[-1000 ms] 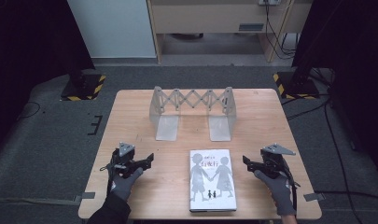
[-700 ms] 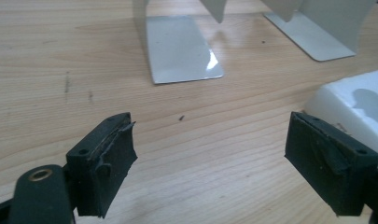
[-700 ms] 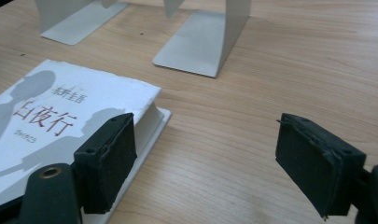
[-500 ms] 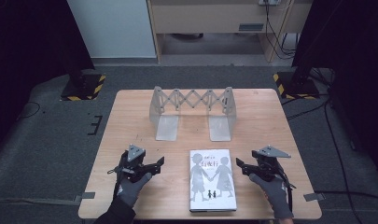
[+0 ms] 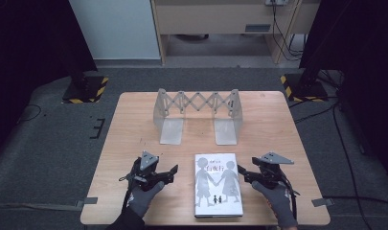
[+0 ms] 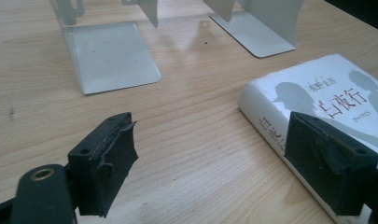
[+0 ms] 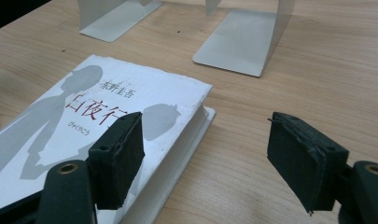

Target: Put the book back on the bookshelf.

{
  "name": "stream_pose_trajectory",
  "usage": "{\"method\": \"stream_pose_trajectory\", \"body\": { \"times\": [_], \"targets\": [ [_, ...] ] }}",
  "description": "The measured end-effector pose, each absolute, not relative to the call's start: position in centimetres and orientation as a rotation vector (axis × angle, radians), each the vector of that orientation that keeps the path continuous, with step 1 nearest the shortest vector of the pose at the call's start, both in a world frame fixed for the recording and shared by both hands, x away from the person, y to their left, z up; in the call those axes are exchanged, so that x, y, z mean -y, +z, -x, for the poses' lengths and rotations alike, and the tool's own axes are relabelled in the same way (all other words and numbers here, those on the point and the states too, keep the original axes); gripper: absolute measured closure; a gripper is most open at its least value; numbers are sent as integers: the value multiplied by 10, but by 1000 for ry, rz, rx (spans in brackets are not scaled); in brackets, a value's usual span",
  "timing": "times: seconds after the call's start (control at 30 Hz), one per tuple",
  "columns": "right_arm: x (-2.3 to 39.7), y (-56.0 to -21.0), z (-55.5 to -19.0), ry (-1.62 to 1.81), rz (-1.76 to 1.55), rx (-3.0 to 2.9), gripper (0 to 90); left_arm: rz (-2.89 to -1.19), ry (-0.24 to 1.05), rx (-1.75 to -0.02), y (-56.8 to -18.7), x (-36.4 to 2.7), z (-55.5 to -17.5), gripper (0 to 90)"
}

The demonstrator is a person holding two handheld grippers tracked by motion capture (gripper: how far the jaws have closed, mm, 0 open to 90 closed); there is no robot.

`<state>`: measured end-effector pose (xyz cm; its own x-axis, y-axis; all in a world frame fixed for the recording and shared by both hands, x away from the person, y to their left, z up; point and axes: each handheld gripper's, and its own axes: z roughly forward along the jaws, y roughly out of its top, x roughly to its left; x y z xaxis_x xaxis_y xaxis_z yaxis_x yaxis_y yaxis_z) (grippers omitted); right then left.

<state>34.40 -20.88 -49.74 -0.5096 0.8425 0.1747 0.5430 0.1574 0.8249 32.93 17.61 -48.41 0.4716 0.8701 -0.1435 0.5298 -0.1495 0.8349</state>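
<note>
A white book [image 5: 218, 184] with grey silhouettes on its cover lies flat near the table's front edge. My left gripper [image 5: 172, 172] is open just left of it, jaws pointing at its spine. In the left gripper view the left gripper [image 6: 214, 163] has its right jaw in front of the book [image 6: 317, 93], with bare table between the jaws. My right gripper [image 5: 243, 173] is open at the book's right edge. In the right gripper view the right gripper [image 7: 210, 161] has just been closing; one jaw is over the cover, the book's [image 7: 84, 116] page edge lies between them, unpressed.
A grey metal expanding book rack [image 5: 197, 103] stands at the back of the wooden table [image 5: 134, 143], with its base plates [image 6: 109, 56] [image 7: 238, 42] facing me. Striped stand feet [image 5: 86, 91] and cables lie on the floor beyond.
Both hands have moved inward toward the book, the left one to the right and the right one to the left. The book and rack have not moved.
</note>
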Motion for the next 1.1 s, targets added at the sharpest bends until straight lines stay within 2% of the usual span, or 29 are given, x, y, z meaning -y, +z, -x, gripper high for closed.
{"method": "stream_pose_trajectory", "body": {
  "times": [1.1],
  "targets": [
    [178,-514,-340,1308,-1303,-2232,219,-1953,422,-1061,-503,-120,-326,154]
  ]
}}
